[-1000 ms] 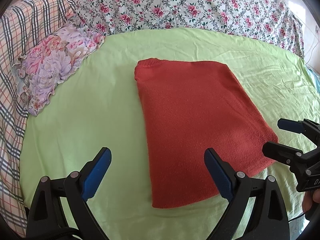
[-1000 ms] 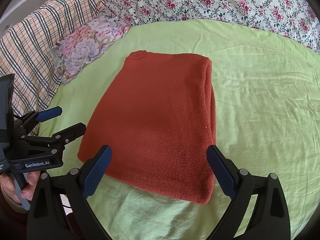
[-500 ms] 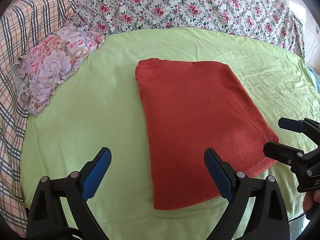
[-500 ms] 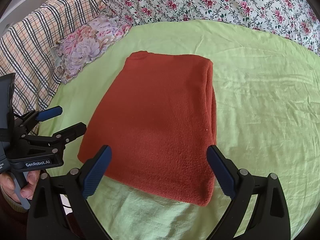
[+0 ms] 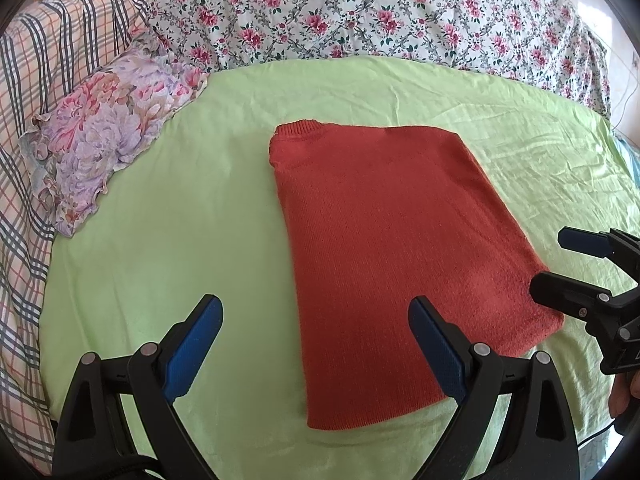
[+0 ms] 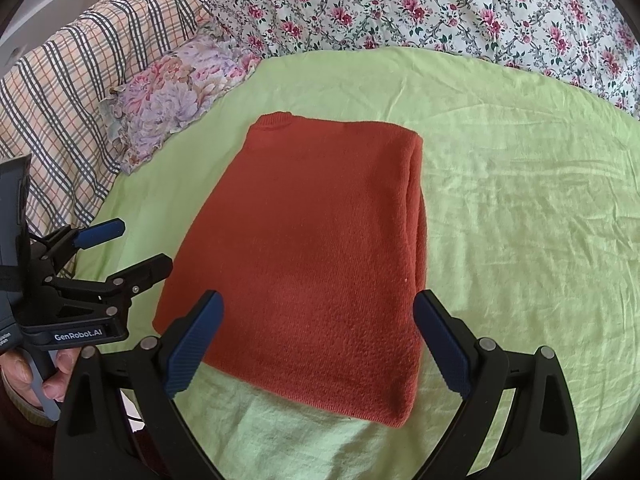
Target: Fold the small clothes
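A rust-red knitted sweater (image 5: pixel 392 248) (image 6: pixel 316 248) lies folded in a flat rectangle on the light green sheet (image 5: pixel 180 220) (image 6: pixel 520 220), collar at the far left corner. My left gripper (image 5: pixel 316 340) is open and holds nothing; it hovers over the sweater's near left edge. My right gripper (image 6: pixel 318 336) is also open and holds nothing, above the sweater's near edge. Each gripper shows in the other's view: the right one (image 5: pixel 560 264) by the sweater's near right corner, the left one (image 6: pixel 124 244) by its near left corner, held by a hand (image 6: pixel 36 380).
A floral quilt (image 5: pixel 360 12) is piled along the far side of the bed. A plaid cover (image 5: pixel 40 92) and a purple flowered pillow (image 5: pixel 108 132) lie at the far left. Green sheet stretches to the right of the sweater.
Both grippers have drawn back slightly toward me, so the sweater sits a little farther off in both views. The sweater itself has not moved.
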